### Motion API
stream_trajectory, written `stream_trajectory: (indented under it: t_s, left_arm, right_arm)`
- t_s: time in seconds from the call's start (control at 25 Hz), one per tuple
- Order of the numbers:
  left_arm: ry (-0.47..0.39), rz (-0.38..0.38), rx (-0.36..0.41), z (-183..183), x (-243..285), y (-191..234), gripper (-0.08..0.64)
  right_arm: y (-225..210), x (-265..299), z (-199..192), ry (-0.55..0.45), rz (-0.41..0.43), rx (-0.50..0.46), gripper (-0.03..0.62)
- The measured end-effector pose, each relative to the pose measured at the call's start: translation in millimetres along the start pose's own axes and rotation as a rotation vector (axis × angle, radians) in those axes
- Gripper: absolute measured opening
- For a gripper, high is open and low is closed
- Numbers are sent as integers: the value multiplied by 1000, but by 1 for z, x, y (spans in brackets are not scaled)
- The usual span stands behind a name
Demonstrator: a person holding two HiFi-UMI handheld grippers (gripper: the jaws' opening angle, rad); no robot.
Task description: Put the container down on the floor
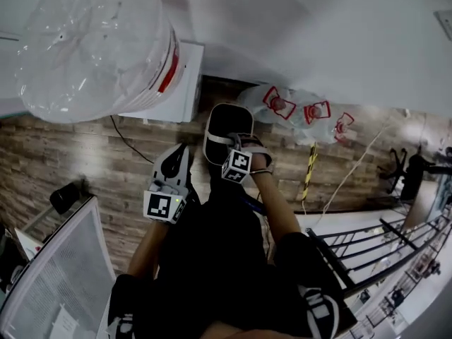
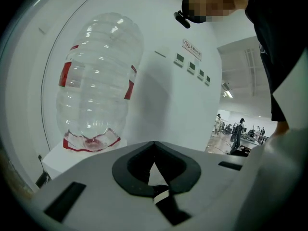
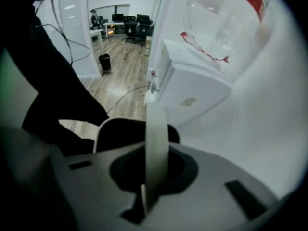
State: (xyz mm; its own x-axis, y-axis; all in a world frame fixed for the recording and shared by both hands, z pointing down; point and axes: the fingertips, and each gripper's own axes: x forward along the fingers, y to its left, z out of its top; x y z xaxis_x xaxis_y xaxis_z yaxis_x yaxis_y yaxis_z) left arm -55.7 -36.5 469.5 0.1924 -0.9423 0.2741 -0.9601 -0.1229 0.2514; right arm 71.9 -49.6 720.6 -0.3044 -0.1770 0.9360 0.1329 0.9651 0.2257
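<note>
The black oval plastic container with a pale rim (image 1: 226, 127) hangs over the wood-plank floor (image 1: 85, 161), just beside the foot of the white water dispenser cabinet (image 1: 178, 83). Its mouth faces up at the head camera and its long axis runs away from the person. Whether its base touches the floor cannot be told.

The right gripper (image 1: 244, 159) is clamped on the container's thin white strap handle (image 3: 156, 138). Only the right gripper view shows that strap edge-on between the jaws, with the container's rim beyond. The left gripper (image 1: 169, 183) sits beside it, and the left gripper view shows its jaws together on nothing.

A large clear ribbed water bottle with a red label (image 1: 92, 44) stands upside down on the dispenser. Clear plastic bags with red print (image 1: 304, 110) lie along the wall, and a black cable (image 1: 127, 143) trails across the floor.
</note>
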Motion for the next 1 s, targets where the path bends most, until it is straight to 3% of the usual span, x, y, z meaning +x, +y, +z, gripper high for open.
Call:
stream_trajectory:
  t_s: [0.52,1.0]
  left_arm:
    - [-19,41,-30,-32,46,-21,32]
    - [-10,71,-64,-73,76,-18,31]
  right_arm:
    - [-25,113,-31,-20,34,-104,32]
    - [-42,230,-44,-13,38,-48,32]
